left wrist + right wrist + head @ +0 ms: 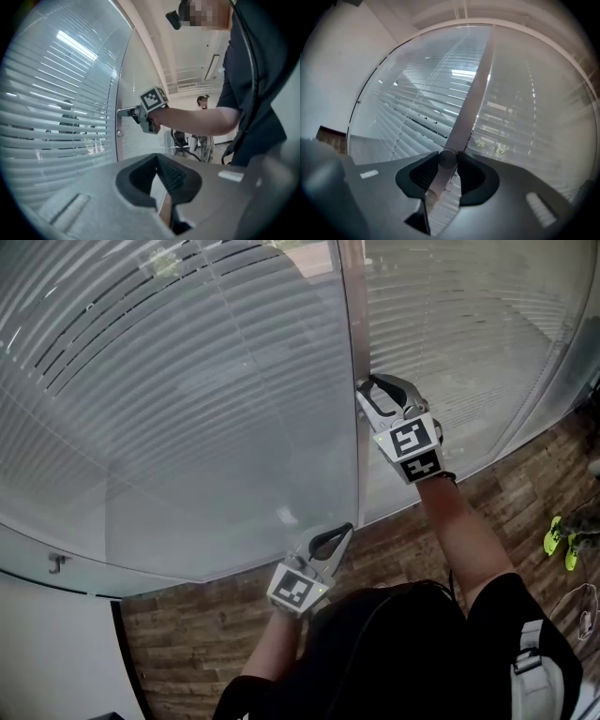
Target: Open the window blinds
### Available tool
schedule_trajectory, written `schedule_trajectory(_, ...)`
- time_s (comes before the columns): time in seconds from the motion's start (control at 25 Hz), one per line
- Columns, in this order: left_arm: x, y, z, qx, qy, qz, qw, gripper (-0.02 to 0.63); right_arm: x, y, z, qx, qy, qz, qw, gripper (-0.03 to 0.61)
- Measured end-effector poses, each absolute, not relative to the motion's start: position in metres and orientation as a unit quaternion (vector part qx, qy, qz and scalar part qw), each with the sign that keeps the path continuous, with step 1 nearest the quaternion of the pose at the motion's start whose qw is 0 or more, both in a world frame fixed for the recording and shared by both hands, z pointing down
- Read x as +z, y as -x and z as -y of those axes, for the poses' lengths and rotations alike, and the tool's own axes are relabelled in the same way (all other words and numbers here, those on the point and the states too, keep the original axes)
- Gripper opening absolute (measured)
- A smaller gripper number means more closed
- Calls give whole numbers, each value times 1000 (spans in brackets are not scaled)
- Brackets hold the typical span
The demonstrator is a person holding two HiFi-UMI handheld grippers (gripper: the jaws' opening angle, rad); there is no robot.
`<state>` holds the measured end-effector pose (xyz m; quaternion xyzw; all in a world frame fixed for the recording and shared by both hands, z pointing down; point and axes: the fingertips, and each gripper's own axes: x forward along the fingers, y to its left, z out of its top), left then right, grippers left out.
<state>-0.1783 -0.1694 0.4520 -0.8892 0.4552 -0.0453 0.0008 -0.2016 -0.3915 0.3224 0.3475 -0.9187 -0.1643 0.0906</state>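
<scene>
The blinds (pixel 169 381) fill most of my head view. They are pale horizontal slats behind curved-looking glass, in two panes split by a vertical metal post (pixel 353 334) just right of centre. In the left pane, dark gaps show between the slats at the upper left of the frame. Lower down the slats blend into a flat grey sheet. In my left gripper view I can see figures through the slats at the left.

My right gripper (pixel 370 395) sits against the post at centre right. In its own view the jaws are clamped on a small round knob (pixel 447 159) on that post. My left gripper (pixel 342 532) is lower, at bottom centre near the foot of the glass. Its jaw tips meet and there is nothing between them.

Each gripper's cube (pixel 412 448) carries black-and-white square markers. These are patterns, not letters.

Wood-pattern floor (pixel 525 493) runs along the lower right, and a yellow-green object (pixel 558 542) lies on it at the right edge.
</scene>
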Motion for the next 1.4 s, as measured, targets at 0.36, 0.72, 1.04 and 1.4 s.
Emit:
schedule_trajectory(0.36, 452, 183, 166, -44, 885, -464, 1, 5, 325, 194, 401, 0, -355, 935, -15, 130)
schedule_trajectory(0.72, 453, 185, 165, -44, 883, -468, 0, 5, 325, 195, 400, 15, -356, 934, -25, 130)
schedule_trajectory(1.04, 448, 181, 164, -41, 886, -463, 2, 4, 325, 195, 401, 24, -346, 937, -31, 138)
schedule_trajectory(1.4, 454, 179, 162, -46, 887, -459, -5, 4, 348, 196, 384, -225, -344, 903, 124, 221)
